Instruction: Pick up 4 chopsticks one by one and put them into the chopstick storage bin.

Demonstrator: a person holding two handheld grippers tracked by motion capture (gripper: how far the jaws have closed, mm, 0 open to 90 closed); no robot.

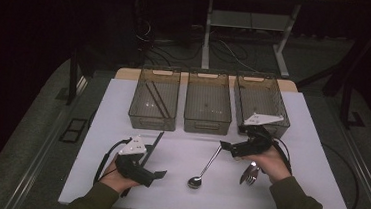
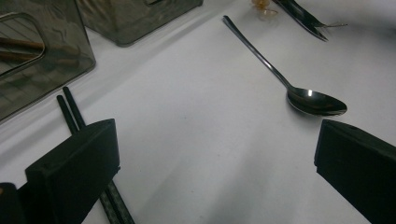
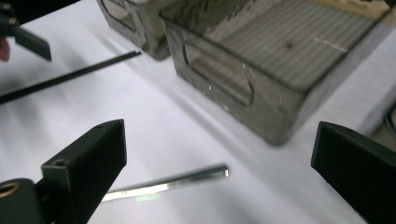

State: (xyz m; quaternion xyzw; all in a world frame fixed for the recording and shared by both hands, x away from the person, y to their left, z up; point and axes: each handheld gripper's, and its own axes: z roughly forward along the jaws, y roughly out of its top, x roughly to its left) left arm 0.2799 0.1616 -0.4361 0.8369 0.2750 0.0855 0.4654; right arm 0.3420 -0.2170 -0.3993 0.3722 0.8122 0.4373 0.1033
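The white table is seen from the high view with three smoked-plastic bins in a row along its far edge: the left bin holds a pair of dark chopsticks, while the middle bin and the right bin look empty. Loose cutlery is laid out on the near half of the table, so a sort into the bins is judged to be the work in hand. The right gripper is held just short of the handle end of the spoon, its jaws spread wide with nothing between them. In the right gripper view the flat handle tip is seen low between the two jaws, slightly nearer the left one, and not yet touched. The spoon's long axis is noted as running diagonally, bowl toward the person, handle toward the middle bin, so the handle lies nearly across the jaw gap. The right hand is clearly the nearer one. A fork lies just beside that hand. The left gripper is also held wide and empty, with a second pair of chopsticks passing under its left jaw.
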